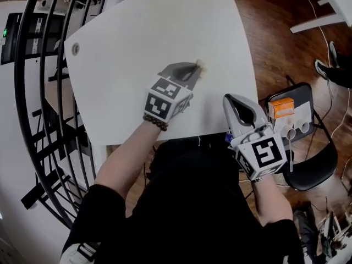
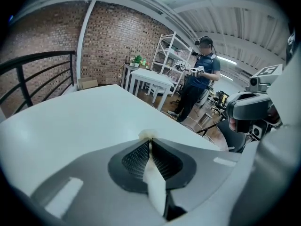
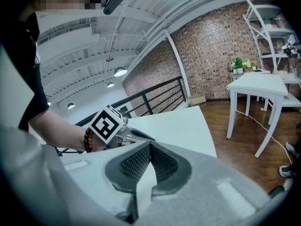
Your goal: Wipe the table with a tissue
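Observation:
The white table [image 1: 143, 32] fills the middle of the head view. My left gripper [image 1: 196, 69] is over its middle right part, shut on a crumpled pale tissue [image 1: 201, 64] that sticks out past the fingertips. In the left gripper view the tissue [image 2: 153, 175] runs as a white strip between the closed jaws of the left gripper [image 2: 150, 141], and its end bunches against the table [image 2: 80, 117]. My right gripper [image 1: 231, 99] hovers by the table's near right corner, jaws together, nothing held. The right gripper [image 3: 150, 146] looks across the table towards the left gripper [image 3: 134, 135].
A black curved railing [image 1: 38, 120] runs along the table's left side. A black chair [image 1: 308, 164] at the right carries an orange box [image 1: 282, 107] and white cups [image 1: 297, 127]. A person [image 2: 197, 79] stands beyond the table's far edge near another white table [image 2: 150, 79].

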### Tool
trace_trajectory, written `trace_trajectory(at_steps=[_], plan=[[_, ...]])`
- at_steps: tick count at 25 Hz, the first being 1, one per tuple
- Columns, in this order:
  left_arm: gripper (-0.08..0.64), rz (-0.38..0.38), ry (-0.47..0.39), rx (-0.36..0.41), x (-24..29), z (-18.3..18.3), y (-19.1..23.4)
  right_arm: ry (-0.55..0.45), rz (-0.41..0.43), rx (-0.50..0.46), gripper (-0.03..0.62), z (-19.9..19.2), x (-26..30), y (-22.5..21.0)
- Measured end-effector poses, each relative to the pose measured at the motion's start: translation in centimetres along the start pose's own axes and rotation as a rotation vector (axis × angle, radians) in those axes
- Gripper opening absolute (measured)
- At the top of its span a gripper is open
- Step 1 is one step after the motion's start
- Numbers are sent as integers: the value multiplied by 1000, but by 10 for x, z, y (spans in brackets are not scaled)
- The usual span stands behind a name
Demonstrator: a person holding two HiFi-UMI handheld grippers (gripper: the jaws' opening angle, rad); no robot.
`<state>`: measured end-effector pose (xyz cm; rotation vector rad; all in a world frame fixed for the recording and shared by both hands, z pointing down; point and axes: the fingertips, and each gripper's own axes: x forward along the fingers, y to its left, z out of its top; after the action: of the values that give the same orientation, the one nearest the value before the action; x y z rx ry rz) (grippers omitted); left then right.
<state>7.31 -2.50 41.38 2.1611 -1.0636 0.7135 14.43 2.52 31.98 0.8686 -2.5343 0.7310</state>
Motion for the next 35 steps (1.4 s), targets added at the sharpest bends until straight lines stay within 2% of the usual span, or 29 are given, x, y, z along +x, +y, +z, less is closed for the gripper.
trace_trajectory(at_steps=[5,18,24,35], plan=[[34,10,-34,-9,-26,-12,-5,2,12,-27,-11,-1,0,23],[34,84,-148,-51,-129,-57,-15,-14,68,-158,-11,-7,-13,119],[34,115,-197,-73,-170,-65,-4,-23,80,-206,-11,1,-6,151],[34,191,-299,-103,-248,-88,-12,-60,103,-282,-11,1,-17,209]])
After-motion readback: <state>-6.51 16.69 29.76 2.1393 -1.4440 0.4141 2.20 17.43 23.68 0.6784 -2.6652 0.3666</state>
